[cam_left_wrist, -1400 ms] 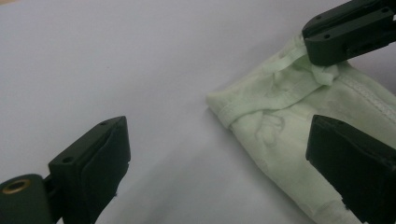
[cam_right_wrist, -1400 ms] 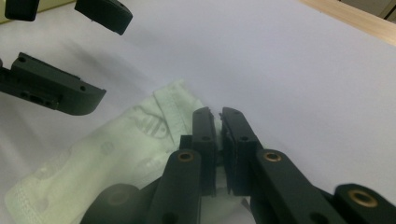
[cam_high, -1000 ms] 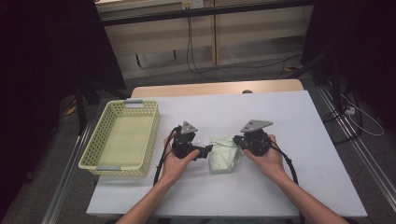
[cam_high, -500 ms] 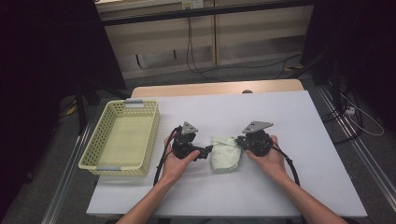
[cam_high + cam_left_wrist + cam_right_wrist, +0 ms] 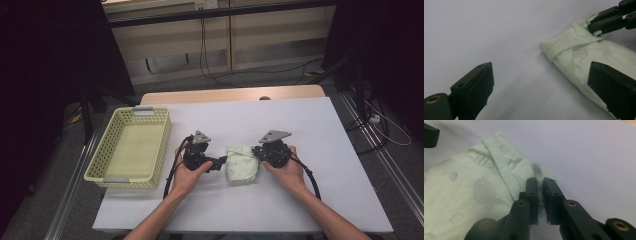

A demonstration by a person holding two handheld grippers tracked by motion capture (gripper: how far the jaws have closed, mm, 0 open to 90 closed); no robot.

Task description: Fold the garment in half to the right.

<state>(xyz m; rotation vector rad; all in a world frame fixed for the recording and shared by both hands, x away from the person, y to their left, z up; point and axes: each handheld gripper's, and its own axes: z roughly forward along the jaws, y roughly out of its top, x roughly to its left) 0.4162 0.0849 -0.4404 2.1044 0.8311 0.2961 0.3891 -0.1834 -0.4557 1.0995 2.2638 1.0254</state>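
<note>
White table (image 5: 320,200): unlabelled mint cloth (image 5: 242,164), right claw (image 5: 540,195) just loosening around its hem, left claw (image 5: 544,90) released.

a pale yellow basket (image 5: 131,150) with perforated walls is sitting at the left of the white table (image 5: 320,130) in front of me, its long side running away from me. beyond the table's wooden far edge (image 5: 235,94), black cables (image 5: 205,55) are hanging down a pale wall panel to the floor.
</note>
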